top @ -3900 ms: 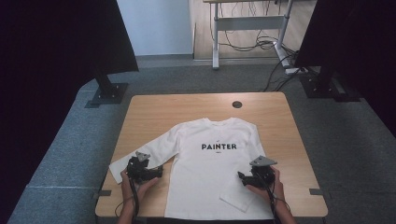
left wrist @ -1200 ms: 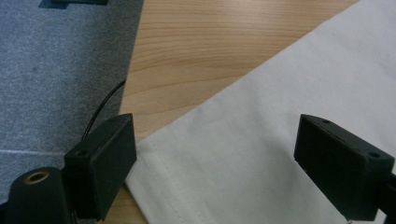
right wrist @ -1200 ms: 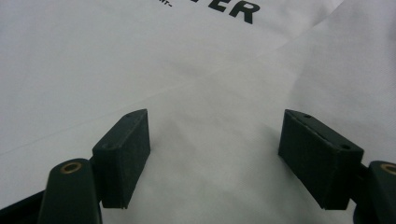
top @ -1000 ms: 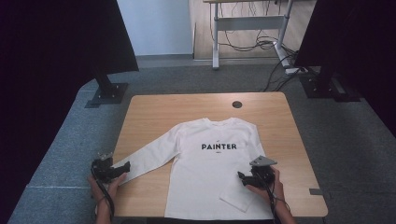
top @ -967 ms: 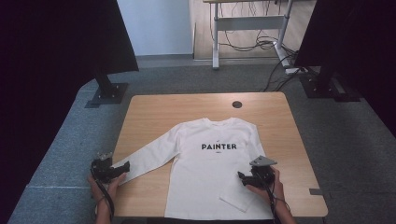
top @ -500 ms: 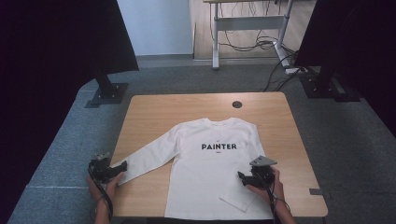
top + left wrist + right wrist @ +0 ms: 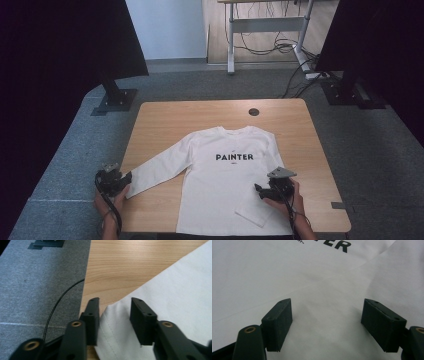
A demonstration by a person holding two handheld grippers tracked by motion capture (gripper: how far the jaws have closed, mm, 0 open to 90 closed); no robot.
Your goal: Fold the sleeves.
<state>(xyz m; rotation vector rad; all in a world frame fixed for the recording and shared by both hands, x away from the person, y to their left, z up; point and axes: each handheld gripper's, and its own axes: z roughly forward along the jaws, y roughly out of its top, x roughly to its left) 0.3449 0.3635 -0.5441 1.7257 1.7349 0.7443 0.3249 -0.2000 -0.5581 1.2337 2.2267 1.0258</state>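
The left gripper point(image 7: 119, 180) sits at the near left edge of the worktop point(image 7: 165, 120), its jaws partly open and just now closing, with the cuff of the shirt's point(image 7: 225, 190) left sleeve point(image 7: 175, 295) between them; the left gripper view shows a gap on either side of the cloth, so the pads do not press it yet. The right gripper point(image 7: 261, 190) lies on the near right part of the shirt, its jaws spread wide and empty over the white fabric, just above a sleeve folded across the body. The shirt is white, soft, faintly creased cotton with stitched hems and black block letters reading PAINTER point(image 7: 234, 157) on the chest. It lies flat, chest up, collar far, hem near, left sleeve stretched diagonally toward the left gripper. The worktop is pale wood grain, rounded at the corners, on a grey carpet point(image 7: 60, 150)
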